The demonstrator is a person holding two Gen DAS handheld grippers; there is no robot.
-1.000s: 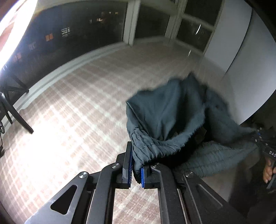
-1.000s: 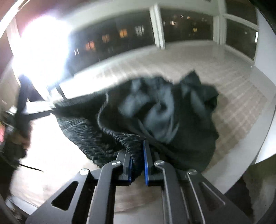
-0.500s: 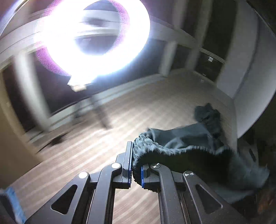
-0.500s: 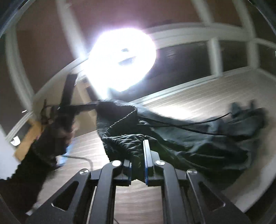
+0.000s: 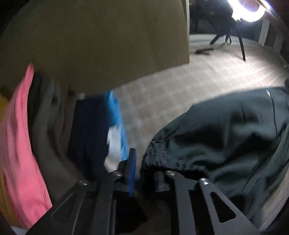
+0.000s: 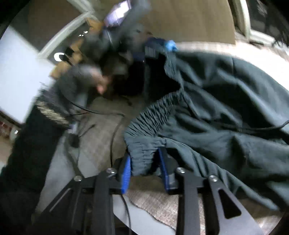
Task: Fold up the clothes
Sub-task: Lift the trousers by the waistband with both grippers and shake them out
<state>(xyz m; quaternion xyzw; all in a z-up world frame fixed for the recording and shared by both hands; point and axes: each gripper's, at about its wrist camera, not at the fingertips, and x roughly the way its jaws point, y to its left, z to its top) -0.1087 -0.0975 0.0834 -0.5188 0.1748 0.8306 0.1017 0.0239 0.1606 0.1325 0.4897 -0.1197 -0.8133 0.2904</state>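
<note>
A dark green garment (image 5: 225,137) is seen spread over the pale carpet (image 5: 162,94) at the right of the frame, its gathered waistband lying at the parted fingers of the left gripper (image 5: 146,173), while a pile of clothes (image 5: 54,135) is stacked at the left.

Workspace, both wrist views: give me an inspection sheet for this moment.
Surface: pale checked cover, lit at the far end.
Job's things: dark garment lying spread on it, gathered waistband toward the tools.
Clutter: stacked clothes, pink, grey, navy, blue, at the left.
Grippers: left tool and right tool both open, waistband edge between the fingers.
Cables: black cable across the cover.
Surroundings: brown board, ring light on a stand, person's sleeve.
</note>
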